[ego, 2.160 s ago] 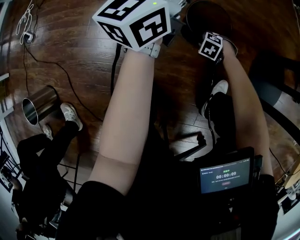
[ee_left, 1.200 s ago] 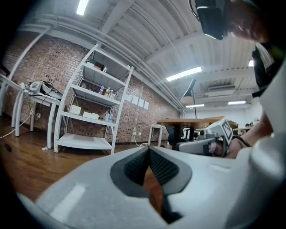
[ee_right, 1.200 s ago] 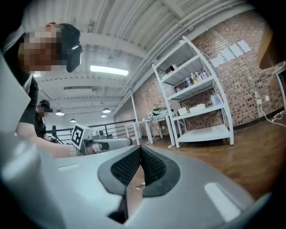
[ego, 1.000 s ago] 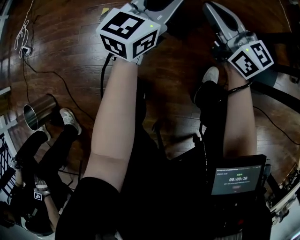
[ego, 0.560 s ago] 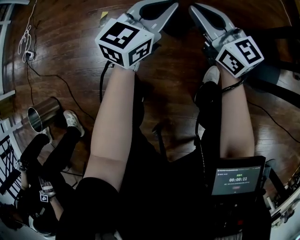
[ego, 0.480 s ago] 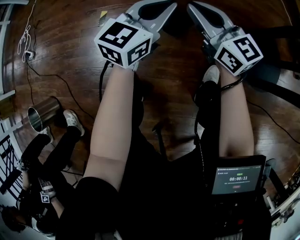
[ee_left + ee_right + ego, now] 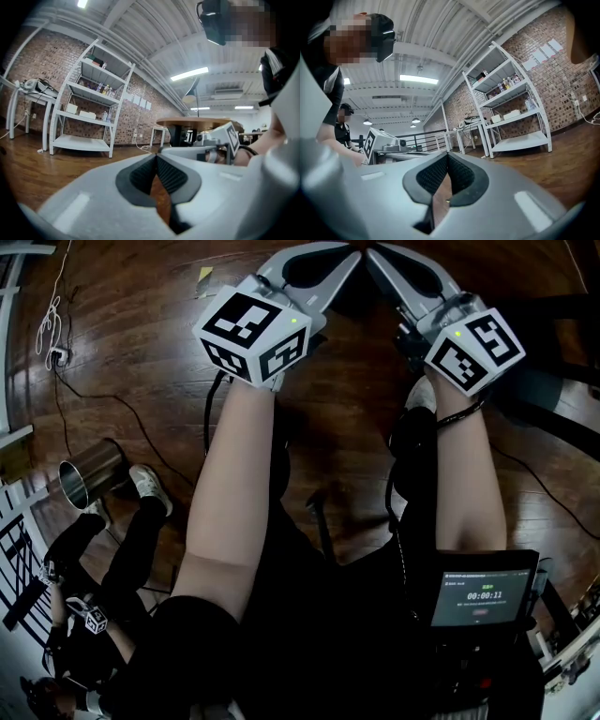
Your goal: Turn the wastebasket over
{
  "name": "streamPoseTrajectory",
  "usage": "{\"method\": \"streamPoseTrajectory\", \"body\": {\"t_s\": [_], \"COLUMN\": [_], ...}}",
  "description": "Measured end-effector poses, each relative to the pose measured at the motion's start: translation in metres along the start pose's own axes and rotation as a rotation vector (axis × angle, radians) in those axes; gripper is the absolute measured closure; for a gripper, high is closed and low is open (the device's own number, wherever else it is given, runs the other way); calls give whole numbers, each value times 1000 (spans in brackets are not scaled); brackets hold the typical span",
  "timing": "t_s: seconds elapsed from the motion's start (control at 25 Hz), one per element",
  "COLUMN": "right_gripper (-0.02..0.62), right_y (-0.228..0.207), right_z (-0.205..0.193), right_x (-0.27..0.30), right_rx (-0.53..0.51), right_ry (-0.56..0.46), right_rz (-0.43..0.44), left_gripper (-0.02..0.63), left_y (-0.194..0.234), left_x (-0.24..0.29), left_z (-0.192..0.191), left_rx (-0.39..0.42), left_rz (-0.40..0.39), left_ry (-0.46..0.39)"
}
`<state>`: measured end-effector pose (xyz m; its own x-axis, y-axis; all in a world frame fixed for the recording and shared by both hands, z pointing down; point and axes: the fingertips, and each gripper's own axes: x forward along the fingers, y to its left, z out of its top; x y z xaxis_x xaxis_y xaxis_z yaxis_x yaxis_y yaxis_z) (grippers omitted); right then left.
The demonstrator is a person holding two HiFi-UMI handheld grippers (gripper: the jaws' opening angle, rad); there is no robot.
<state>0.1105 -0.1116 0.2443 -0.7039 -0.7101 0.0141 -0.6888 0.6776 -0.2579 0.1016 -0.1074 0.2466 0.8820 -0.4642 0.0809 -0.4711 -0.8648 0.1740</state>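
Observation:
The wastebasket (image 7: 89, 480), a shiny metal cylinder, lies on its side on the dark wood floor at the far left of the head view, its open mouth facing left. Both grippers are far from it, held level at the top centre. My left gripper (image 7: 349, 257) and right gripper (image 7: 377, 255) point toward each other, tips almost meeting. In the left gripper view the left gripper (image 7: 156, 156) is shut with nothing between its pads. The right gripper (image 7: 447, 153) in its own view is likewise shut and empty.
Another person (image 7: 103, 587) crouches at lower left, one white shoe (image 7: 150, 487) beside the wastebasket. Cables (image 7: 141, 423) cross the floor from a power strip (image 7: 52, 307). A timer screen (image 7: 480, 596) hangs at my chest. White shelves (image 7: 89, 112) and a round table (image 7: 201, 123) stand beyond.
Both grippers have swung inward until their tips nearly touch at top centre. The wastebasket lies where it was; only the view has drifted slightly.

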Motion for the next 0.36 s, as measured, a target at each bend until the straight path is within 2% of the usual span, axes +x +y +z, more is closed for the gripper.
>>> {"method": "streamPoseTrajectory", "body": {"t_s": [0.36], "right_gripper": [584], "right_y": [28], "right_z": [0], "right_x": [-1], "right_rx": [-9], "right_ry": [-3], "right_rz": [-16], "left_gripper": [603], "left_y": [-3], "left_x": [-32], "left_z": [8], "left_rx": [-13], "left_rz": [7], "left_ry": [-31]}}
